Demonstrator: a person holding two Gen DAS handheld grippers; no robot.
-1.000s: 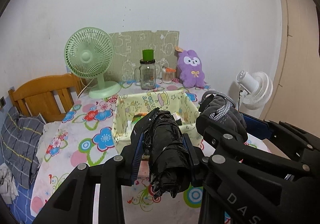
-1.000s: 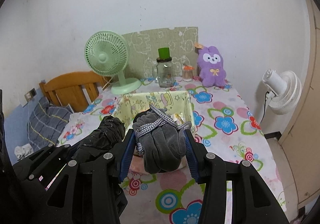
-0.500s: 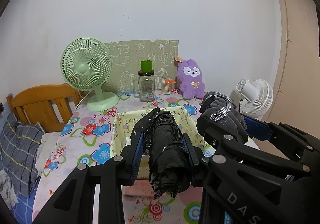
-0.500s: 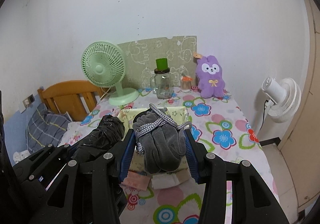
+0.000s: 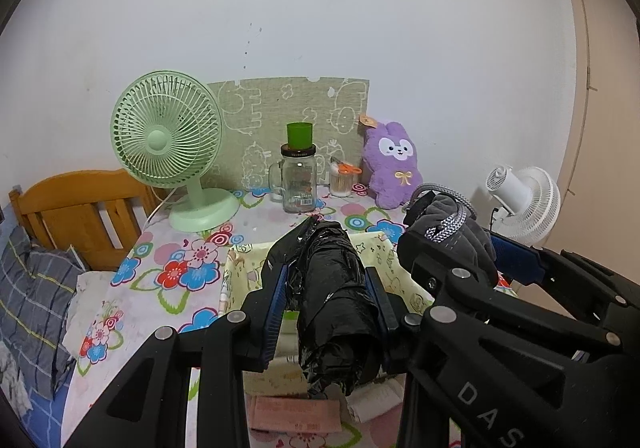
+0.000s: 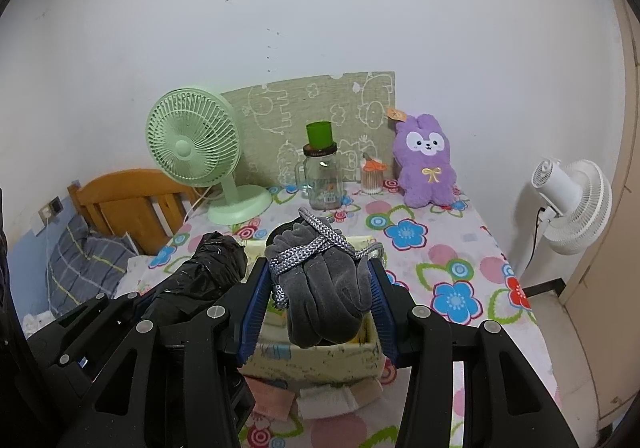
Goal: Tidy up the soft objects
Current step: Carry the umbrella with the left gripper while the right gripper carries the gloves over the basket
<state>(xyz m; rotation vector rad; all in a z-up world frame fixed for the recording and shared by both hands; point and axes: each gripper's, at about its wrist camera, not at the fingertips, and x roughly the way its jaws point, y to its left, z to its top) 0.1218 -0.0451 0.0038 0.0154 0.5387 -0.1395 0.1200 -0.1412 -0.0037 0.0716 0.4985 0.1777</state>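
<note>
Left gripper (image 5: 326,304): I hold its fingers clamped on a black crinkled bundle (image 5: 334,308), which stands between the blue pads and pokes out past both ends.
Right gripper (image 6: 320,288): I hold its fingers closed on a grey plush bundle (image 6: 326,288) tied round with a grey-and-white braided cord (image 6: 316,244).
Position of both bundles: in the air above the pale yellow fabric box (image 6: 316,362), side by side, the black one to the left of the grey one.
Fabric box: it sits on the flower-print tablecloth (image 6: 452,268), near the front edge; I see folded pink and white cloths (image 6: 328,398) on the table just in front of it.
Back of table: a green desk fan (image 5: 168,144), a glass jar with a green cup on its lid (image 5: 299,176), a small cup of sticks (image 5: 344,180) and a purple plush rabbit (image 5: 394,164), in a row by the wall.
Off the table: a white fan (image 6: 572,204) to the right; a wooden headboard (image 5: 76,204) to the left.
</note>
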